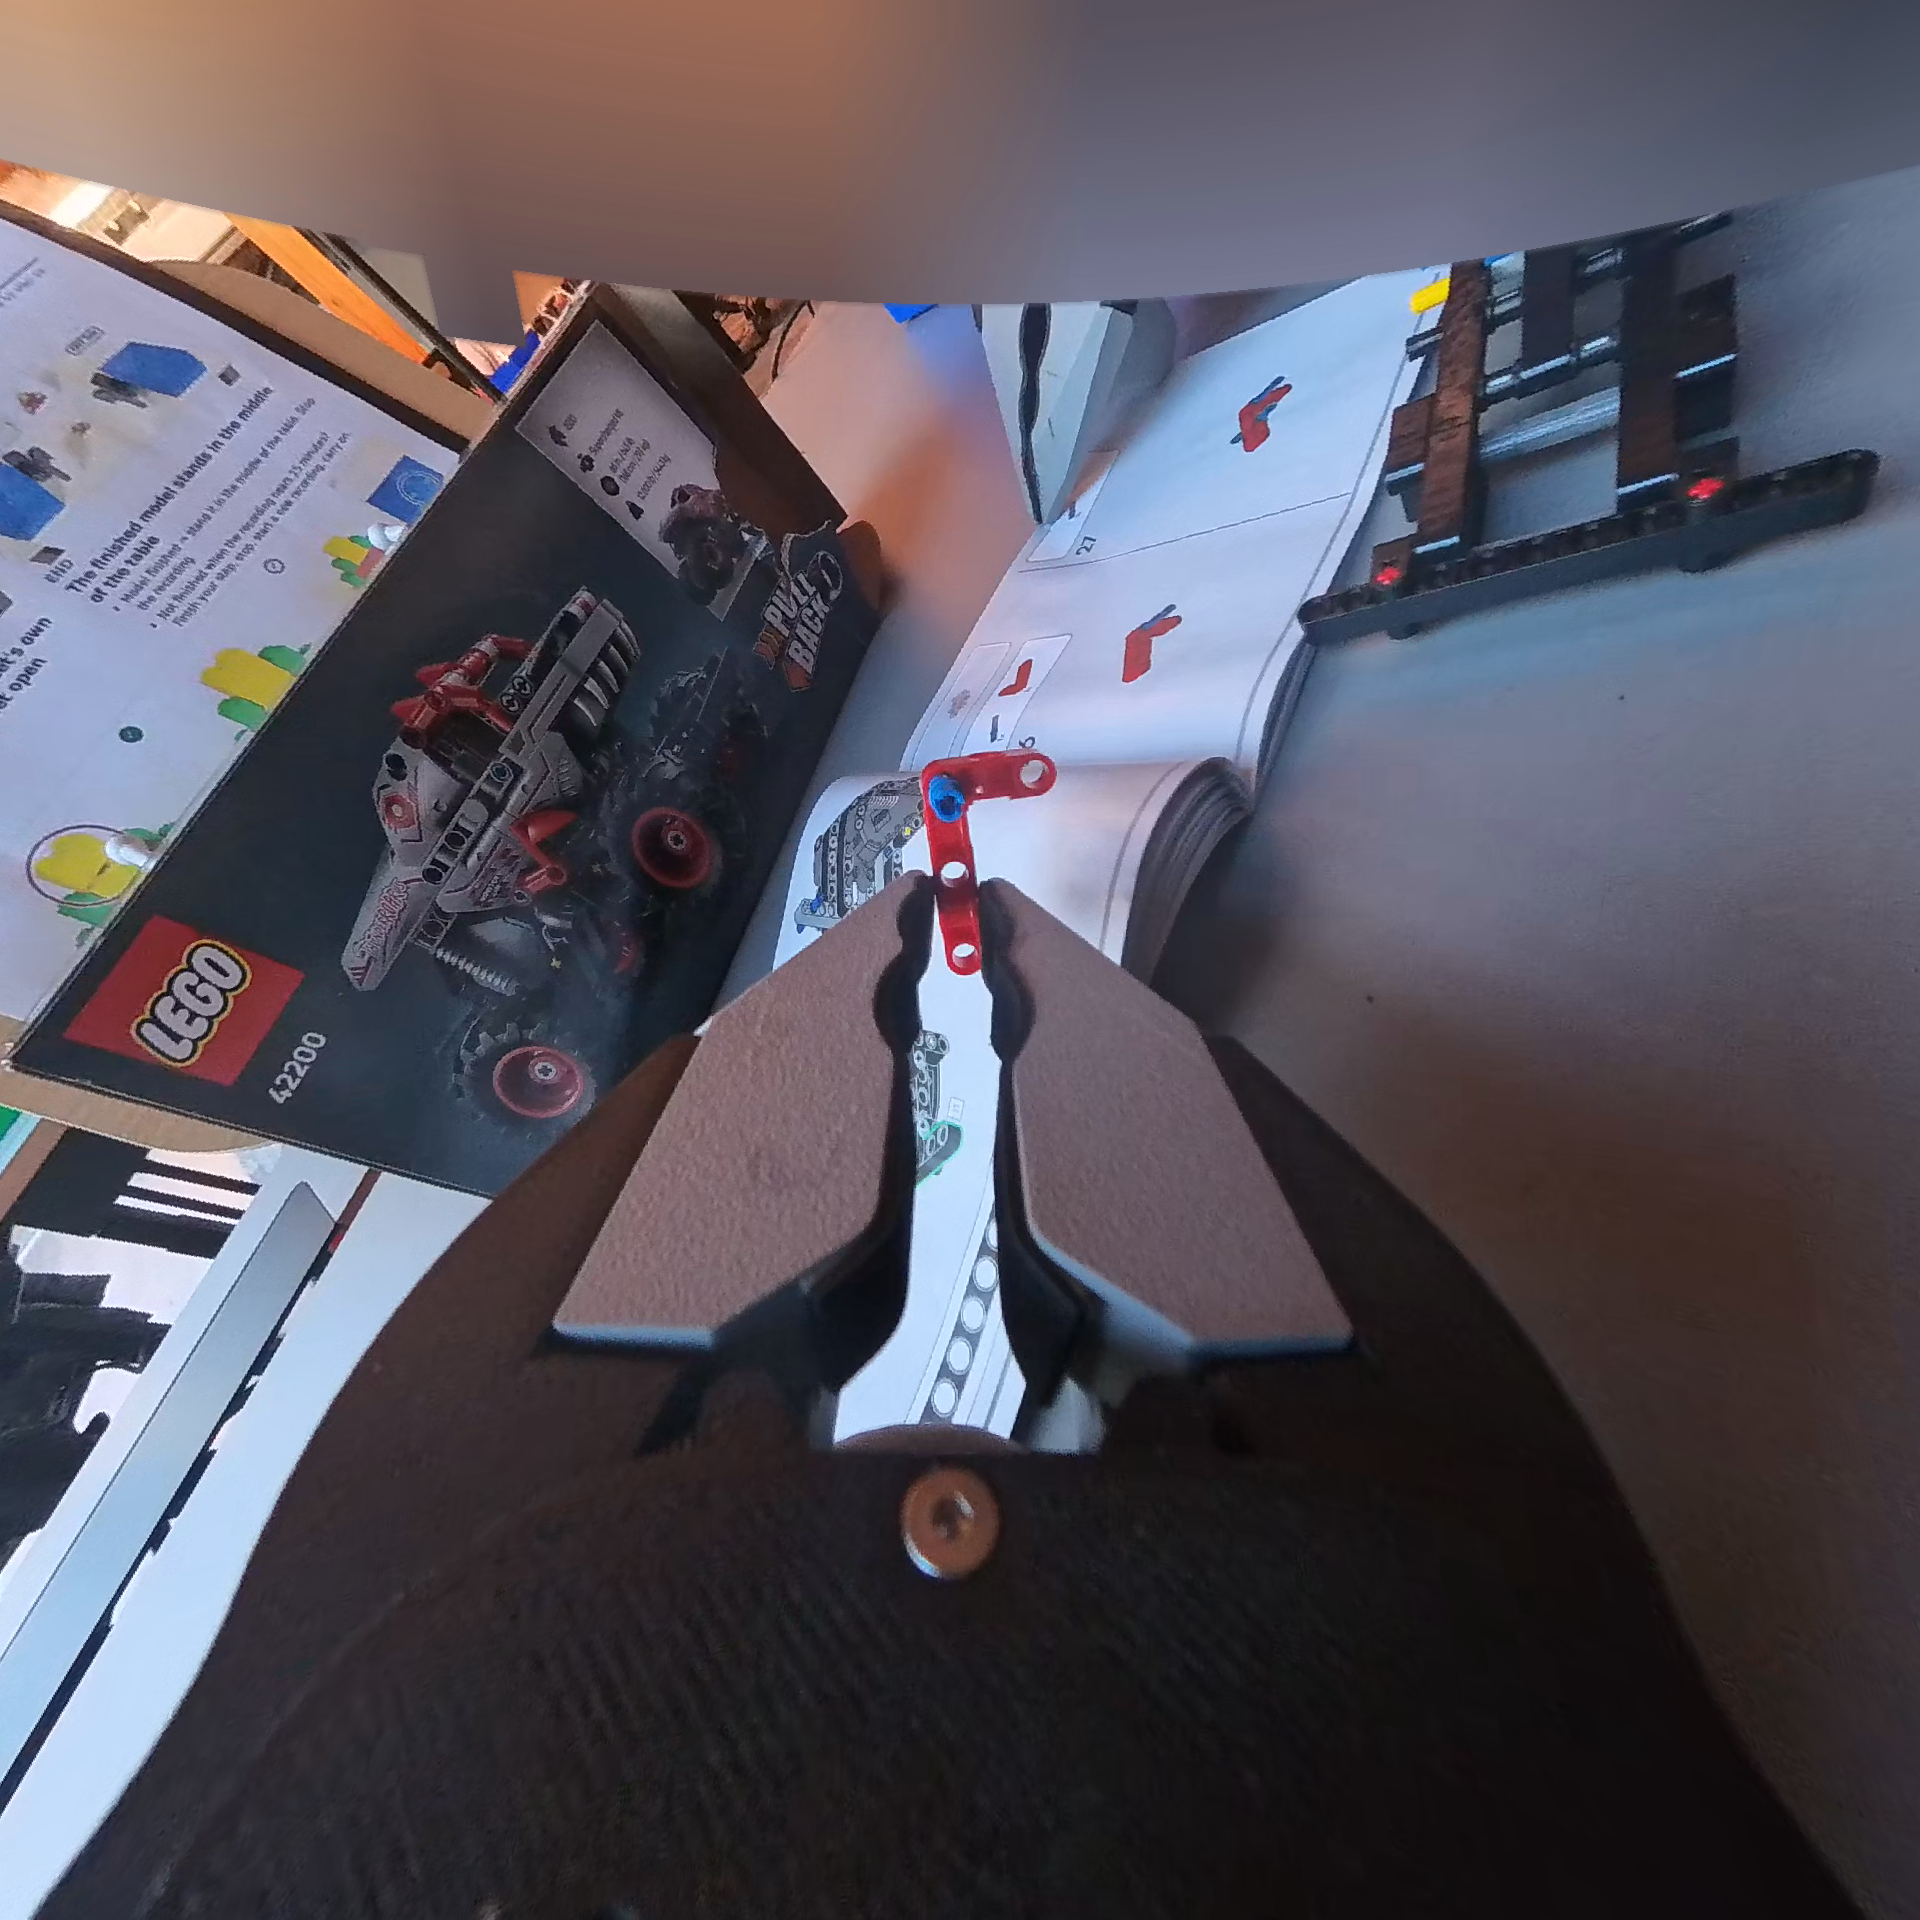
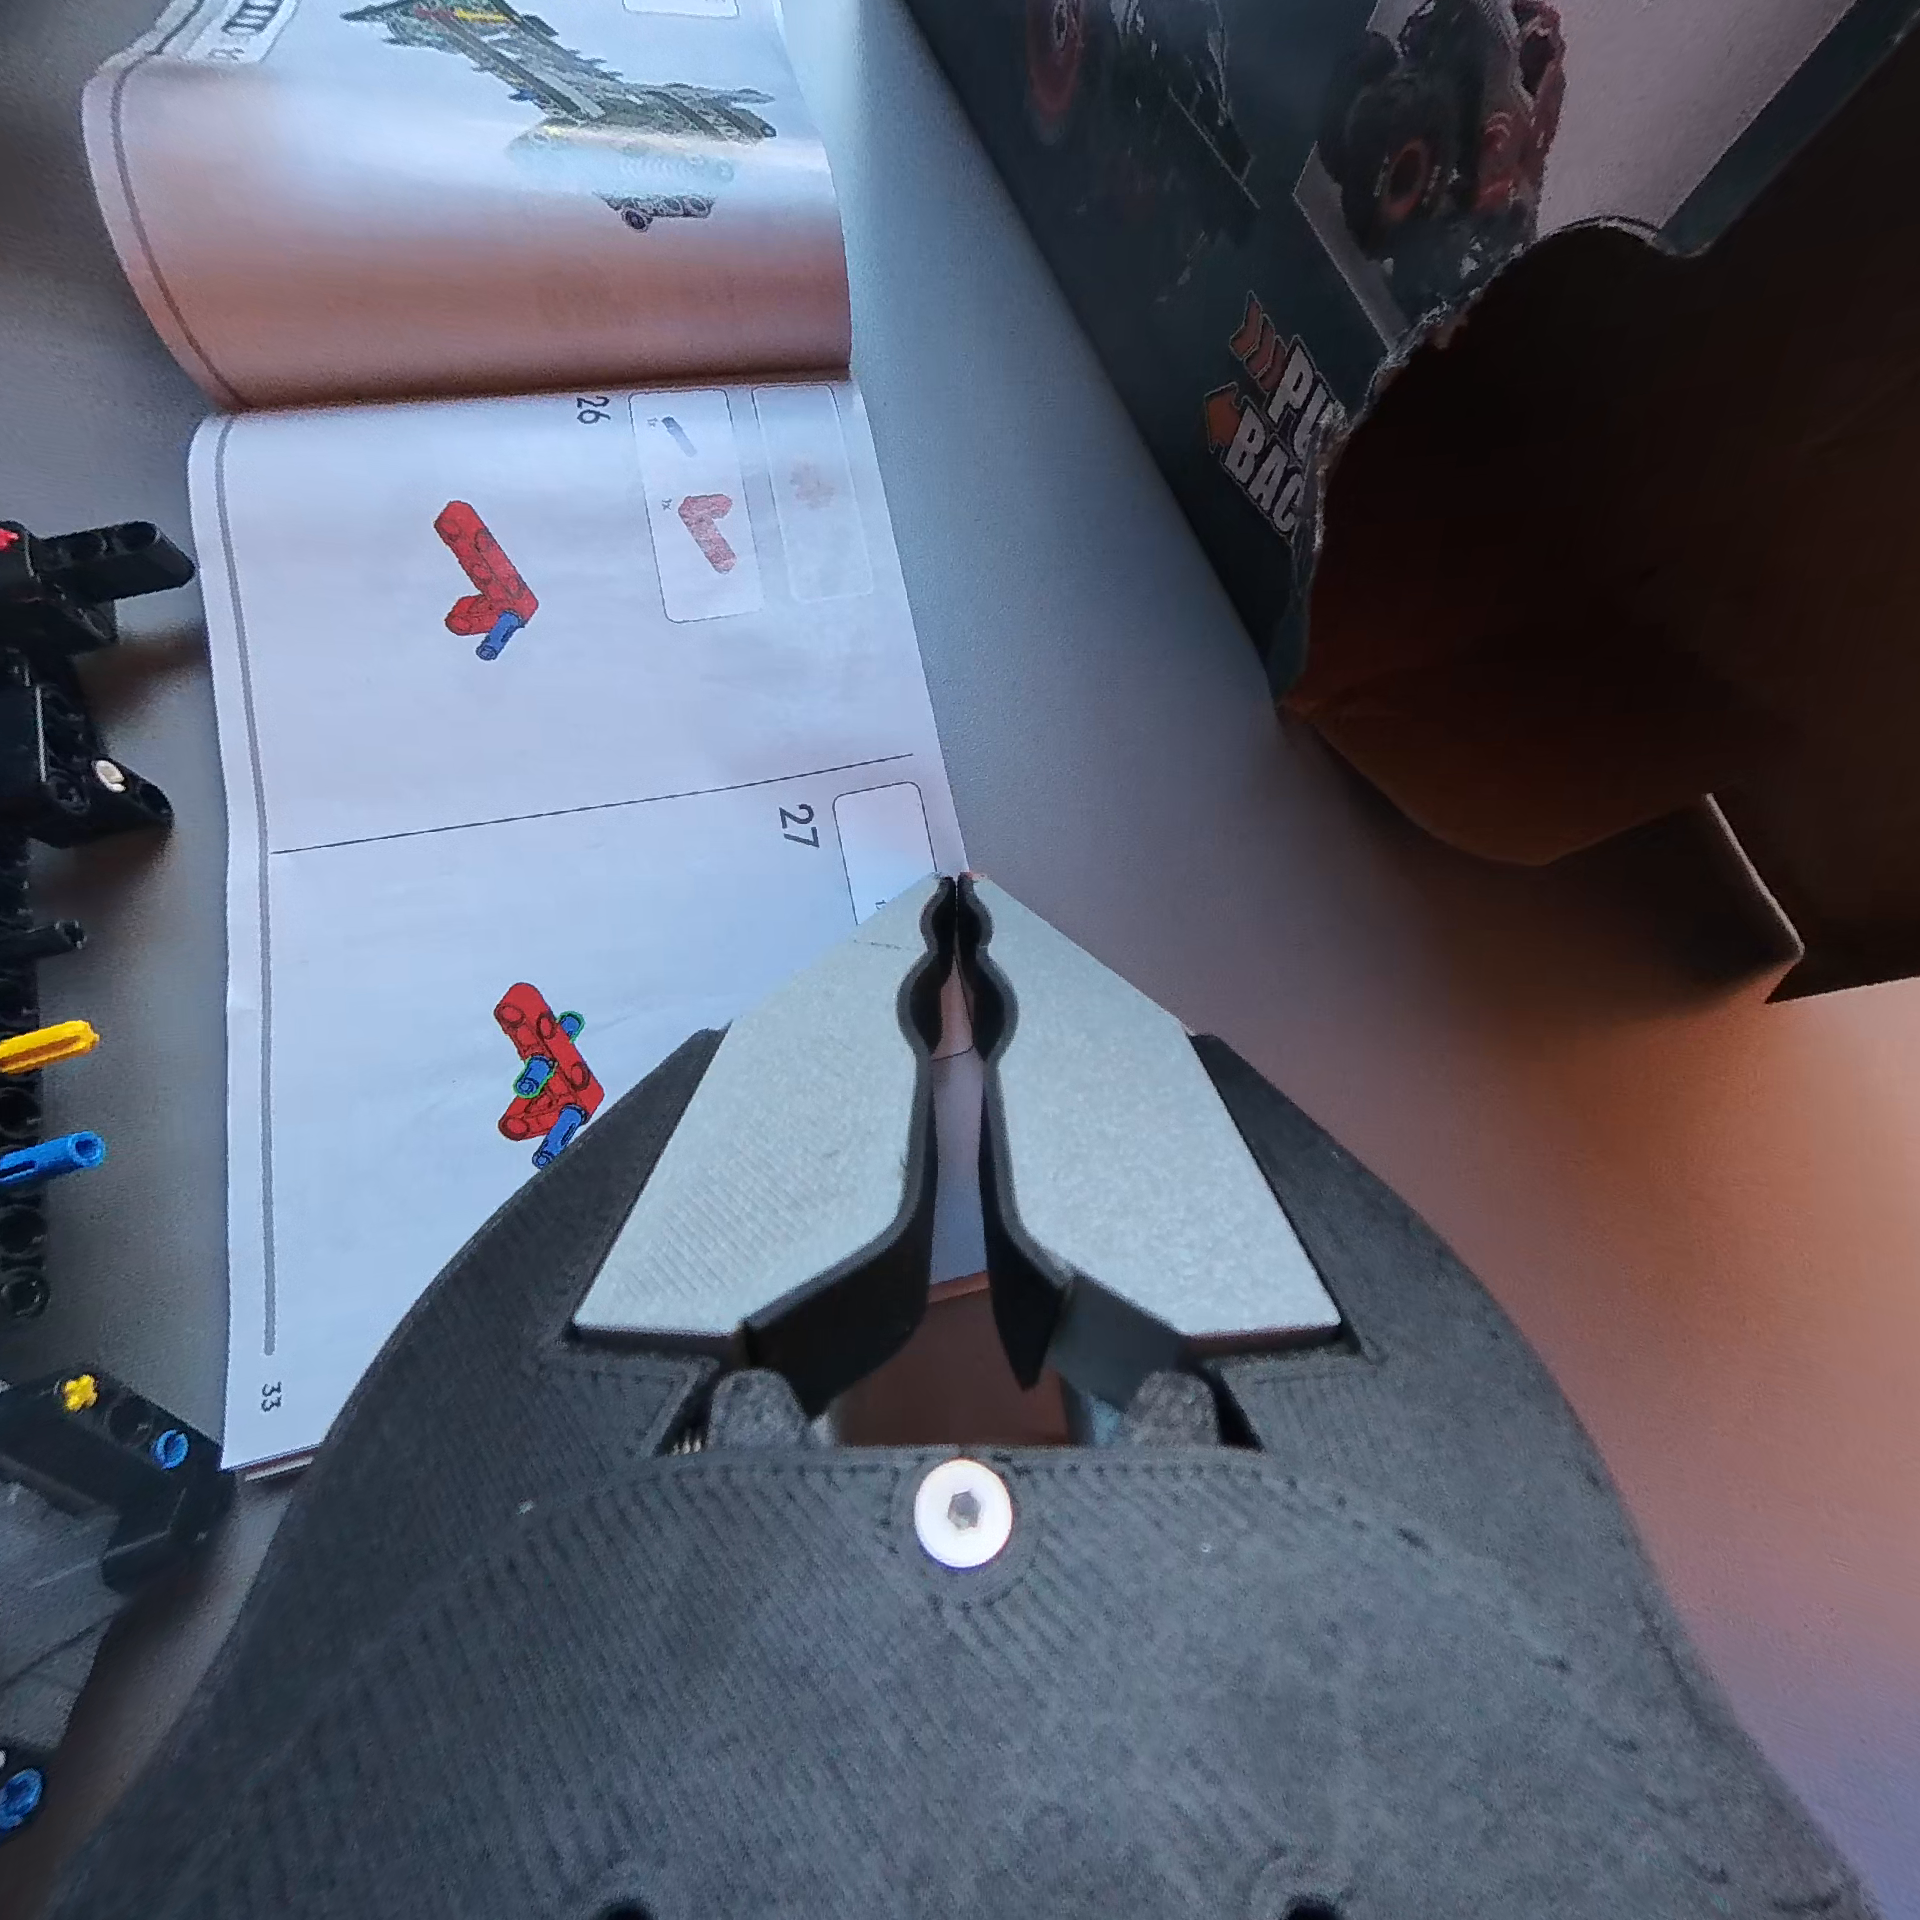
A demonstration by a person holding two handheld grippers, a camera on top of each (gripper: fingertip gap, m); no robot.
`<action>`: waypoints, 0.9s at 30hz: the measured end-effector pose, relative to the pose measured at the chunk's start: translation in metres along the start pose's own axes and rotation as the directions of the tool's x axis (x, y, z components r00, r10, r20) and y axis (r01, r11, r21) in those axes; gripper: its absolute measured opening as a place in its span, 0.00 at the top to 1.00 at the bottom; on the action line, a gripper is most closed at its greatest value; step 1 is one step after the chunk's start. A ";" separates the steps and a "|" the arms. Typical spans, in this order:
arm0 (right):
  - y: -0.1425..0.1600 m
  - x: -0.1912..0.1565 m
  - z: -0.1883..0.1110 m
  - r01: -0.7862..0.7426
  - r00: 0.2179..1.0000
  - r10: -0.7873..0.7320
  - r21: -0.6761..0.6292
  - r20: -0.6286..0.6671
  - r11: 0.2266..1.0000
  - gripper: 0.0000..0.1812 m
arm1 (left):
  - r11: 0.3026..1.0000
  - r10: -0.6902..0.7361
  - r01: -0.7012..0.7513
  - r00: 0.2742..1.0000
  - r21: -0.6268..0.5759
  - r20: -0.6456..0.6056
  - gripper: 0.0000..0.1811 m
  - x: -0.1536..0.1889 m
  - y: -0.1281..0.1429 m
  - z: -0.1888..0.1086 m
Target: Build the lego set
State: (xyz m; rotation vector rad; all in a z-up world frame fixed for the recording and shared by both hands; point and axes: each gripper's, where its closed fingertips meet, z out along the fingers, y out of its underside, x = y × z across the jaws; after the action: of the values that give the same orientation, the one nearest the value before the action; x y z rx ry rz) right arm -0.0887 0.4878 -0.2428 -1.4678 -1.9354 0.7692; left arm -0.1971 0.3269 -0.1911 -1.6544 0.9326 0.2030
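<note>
My left gripper [image 1: 958, 896] is shut on a red L-shaped lego beam [image 1: 961, 831] and holds it upright above the open instruction booklet [image 1: 1164, 540]. A blue pin [image 1: 945, 798] sits in the beam's corner hole. The dark, partly built lego frame [image 1: 1621, 488] lies on the table at the far right of the left wrist view; it also shows at the left edge of the right wrist view [image 2: 62, 665], with yellow and blue pins sticking out. My right gripper [image 2: 956, 885] is shut and empty, over the right edge of the booklet [image 2: 540, 727].
The lego box [image 1: 499, 790] lies left of the booklet; its torn open end [image 2: 1621, 540] is at the right wrist view's upper right. A printed sheet [image 1: 135, 540] lies behind the box. A white container [image 1: 1070, 395] stands beyond the booklet. The grey table [image 2: 1455, 1299] extends to the right. The grippers' ends are close to 20 cm from one another.
</note>
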 end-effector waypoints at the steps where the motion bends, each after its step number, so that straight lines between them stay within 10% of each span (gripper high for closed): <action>1: 0.000 0.000 0.000 0.000 1.000 0.000 0.000 0.000 1.000 1.00 | 1.000 0.000 0.000 1.000 -0.001 0.000 0.97 0.000 0.000 0.000; 27: 0.000 0.000 0.000 0.000 1.000 0.000 0.000 0.000 1.000 1.00 | 1.000 0.007 -0.007 1.000 0.007 -0.012 0.97 0.002 -0.002 0.000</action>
State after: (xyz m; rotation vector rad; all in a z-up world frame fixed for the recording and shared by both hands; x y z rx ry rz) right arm -0.0886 0.4874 -0.2427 -1.4679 -1.9352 0.7695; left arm -0.1943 0.3262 -0.1915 -1.6478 0.9472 0.1948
